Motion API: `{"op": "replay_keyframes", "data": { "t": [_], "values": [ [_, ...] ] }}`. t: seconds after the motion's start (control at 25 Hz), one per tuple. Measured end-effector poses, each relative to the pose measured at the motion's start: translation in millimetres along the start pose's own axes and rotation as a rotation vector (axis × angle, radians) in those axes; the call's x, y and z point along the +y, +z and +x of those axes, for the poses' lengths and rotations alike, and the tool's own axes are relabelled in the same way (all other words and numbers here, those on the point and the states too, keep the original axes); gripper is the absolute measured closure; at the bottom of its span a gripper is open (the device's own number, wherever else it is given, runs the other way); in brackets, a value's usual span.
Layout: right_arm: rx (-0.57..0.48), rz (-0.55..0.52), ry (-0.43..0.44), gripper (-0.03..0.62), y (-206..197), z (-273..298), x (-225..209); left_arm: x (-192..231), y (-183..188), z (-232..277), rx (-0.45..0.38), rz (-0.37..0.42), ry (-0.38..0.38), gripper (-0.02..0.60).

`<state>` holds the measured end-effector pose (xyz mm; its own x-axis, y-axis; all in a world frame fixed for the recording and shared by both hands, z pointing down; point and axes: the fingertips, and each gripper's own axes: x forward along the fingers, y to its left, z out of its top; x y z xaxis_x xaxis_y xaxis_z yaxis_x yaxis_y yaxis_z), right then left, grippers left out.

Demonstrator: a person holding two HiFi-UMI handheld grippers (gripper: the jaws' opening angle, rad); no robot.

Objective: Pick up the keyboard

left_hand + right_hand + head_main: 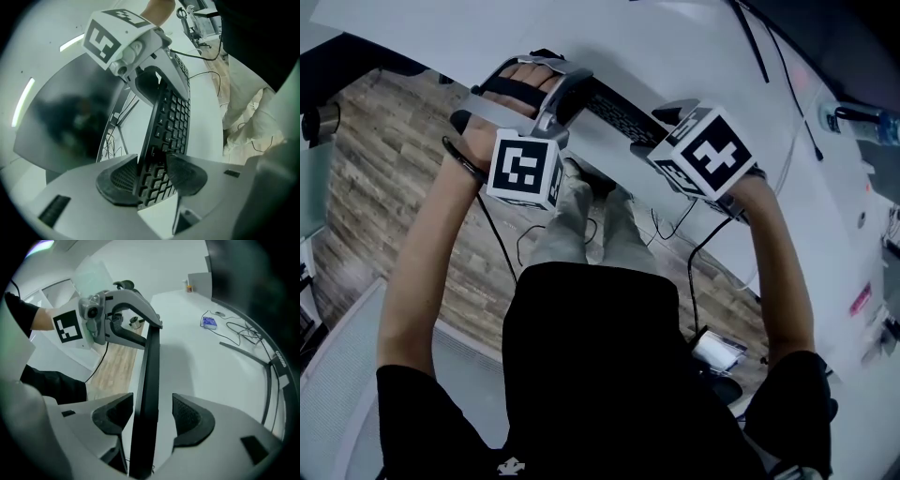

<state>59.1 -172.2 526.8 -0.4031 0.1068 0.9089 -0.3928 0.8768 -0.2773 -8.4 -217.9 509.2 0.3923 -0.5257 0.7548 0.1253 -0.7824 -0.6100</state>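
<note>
A black keyboard is tipped up on its long edge over the white desk, between my two grippers. In the left gripper view the keyboard runs away from me. My left gripper is shut on its near end, one pad on the keys and one on the back. In the right gripper view the keyboard shows edge-on between the jaws of my right gripper. The left pad lies by it and a strip of desk shows before the right pad. The frames do not show whether the keyboard rests on the desk.
A dark monitor stands behind the keyboard. Loose cables and a small blue object lie on the desk farther back. A bottle sits at the far right. Wooden floor lies below the desk edge.
</note>
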Motion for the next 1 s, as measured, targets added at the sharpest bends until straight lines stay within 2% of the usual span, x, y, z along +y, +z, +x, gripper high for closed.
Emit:
{"op": "replay_keyframes", "data": {
  "t": [0.36,0.44,0.52,0.76,1.0],
  "values": [
    [0.204,0.015,0.01,0.358,-3.4,35.4,-4.5,-2.1,0.8,-1.0,-0.016,0.01,0.02,0.391],
    [0.233,0.0,-0.015,0.407,-4.7,35.5,-4.4,-1.8,0.7,-1.0,-0.02,0.008,0.021,0.391],
    [0.24,-0.011,-0.032,0.498,-4.8,36.2,-3.0,-1.4,0.3,-1.1,-0.023,0.003,0.024,0.391],
    [0.237,-0.004,-0.027,0.51,-5.9,37.1,-2.1,-3.2,0.5,-0.9,-0.039,-0.007,0.049,0.39],
    [0.218,0.009,-0.044,0.522,-5.3,37.1,-10.3,-1.0,6.8,-7.6,-0.082,-0.078,0.071,0.376]
  ]
}}
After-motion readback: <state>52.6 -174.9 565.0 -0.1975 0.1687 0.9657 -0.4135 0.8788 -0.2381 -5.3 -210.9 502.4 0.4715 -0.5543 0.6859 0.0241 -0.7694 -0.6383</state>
